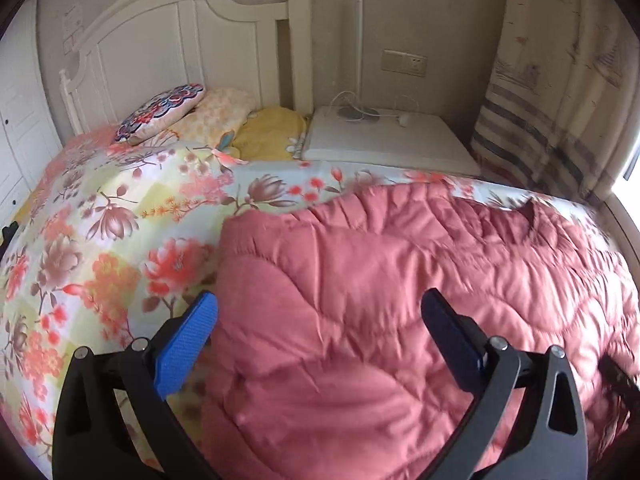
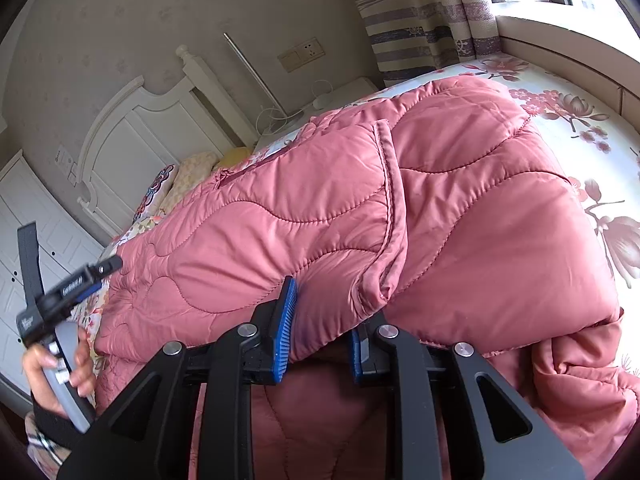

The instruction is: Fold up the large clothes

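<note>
1. Pink quilted jacket spread on the floral bedspread of the bed, lying toward the window-side half; white headboard at 11 o'clock in the left wrist view.
2. Right gripper: fingers narrow, with a fold of the jacket's near edge between the blue pads. Right-hand pad largely hidden under the fabric, so firm pinch or loosening grip cannot be told apart; read as a hold on the hem fold.
3. Judged reason for that hold: near edge kept lifted and anchored so a panel can be laid over the body of the garment.
4. Folded-over panel with a stitched seam edge lies on top of the jacket, seam running from 12 toward 6 o'clock in the right wrist view.
5. Left gripper: fingers wide apart, nothing between them, poised over the jacket's left edge; blur in this view. Seen at 8 o'clock in the right wrist view, held in a hand clear of the cloth.
6. Judged purpose: free to take the opposite edge or a sleeve.
7. Long axis: in the right wrist view runs from 8 o'clock toward 2 o'clock, roughly from headboard side to window side. Which end is collar: cannot tell.
</note>
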The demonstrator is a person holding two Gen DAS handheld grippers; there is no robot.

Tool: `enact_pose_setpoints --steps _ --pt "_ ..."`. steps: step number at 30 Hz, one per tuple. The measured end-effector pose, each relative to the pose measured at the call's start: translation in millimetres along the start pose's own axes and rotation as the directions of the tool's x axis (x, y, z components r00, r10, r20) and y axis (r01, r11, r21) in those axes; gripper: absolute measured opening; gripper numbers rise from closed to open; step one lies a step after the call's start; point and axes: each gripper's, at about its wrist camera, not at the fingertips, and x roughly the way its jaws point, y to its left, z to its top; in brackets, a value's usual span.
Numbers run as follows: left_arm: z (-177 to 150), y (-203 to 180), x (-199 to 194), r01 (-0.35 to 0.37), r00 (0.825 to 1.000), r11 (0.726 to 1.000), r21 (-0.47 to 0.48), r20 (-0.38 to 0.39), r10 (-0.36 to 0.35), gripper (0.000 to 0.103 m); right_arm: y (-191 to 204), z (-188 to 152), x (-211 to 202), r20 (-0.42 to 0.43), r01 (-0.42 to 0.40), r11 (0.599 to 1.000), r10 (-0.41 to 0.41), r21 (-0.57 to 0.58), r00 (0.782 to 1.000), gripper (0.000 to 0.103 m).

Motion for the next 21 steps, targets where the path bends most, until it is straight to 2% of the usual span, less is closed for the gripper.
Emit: enact_pose_setpoints --steps 5,7,9,13,15,18,19,21 --pt "2.9 -0.8 50.2 -0.080 0.992 0.996 0.036 -0.096 0.083 0.101 -0.8 -0.5 0.1 0.000 -0.008 1.000 0.008 0.000 1.000 0.023" --pt "-2.4 0.6 52.5 -0.095 0.991 0.994 0.046 -0.093 0.099 0.101 0.1 -0.8 0.3 -0.001 -0.019 1.000 0.019 -0.005 1.000 0.028" --pt "0.5 5.2 43.9 -0.101 0.990 0.995 0.016 -0.100 0.103 0.101 1.2 -1.1 0.6 -0.002 -0.015 1.000 0.015 -0.011 1.000 0.028" --pt "9.3 5.0 22.1 -0.081 0.997 0.997 -0.002 -0.019 0.081 0.101 -0.1 -1.7 0.6 -0.002 -0.020 1.000 0.020 -0.005 1.000 0.028" --pt "15.3 -1.1 24.2 -0.114 0.993 0.993 0.040 0.005 0.114 0.101 0.2 -2.2 0.5 -0.001 -0.018 1.000 0.018 -0.006 1.000 0.028" --pt "15.2 -4.9 54.8 -0.162 0.983 0.981 0.106 -0.073 0.170 0.101 -0.1 -2.3 0.4 -0.001 -0.020 1.000 0.020 -0.005 1.000 0.028" --pt "12.3 -0.7 64.3 -0.135 0.984 0.986 0.094 -0.101 0.144 0.101 -0.2 -2.4 0.4 -0.001 -0.022 1.000 0.022 -0.005 1.000 0.029" --pt "11.0 9.2 64.1 -0.099 0.990 0.994 0.034 -0.099 0.102 0.101 -0.2 -2.2 0.3 0.000 -0.026 1.000 0.026 -0.007 1.000 0.030"
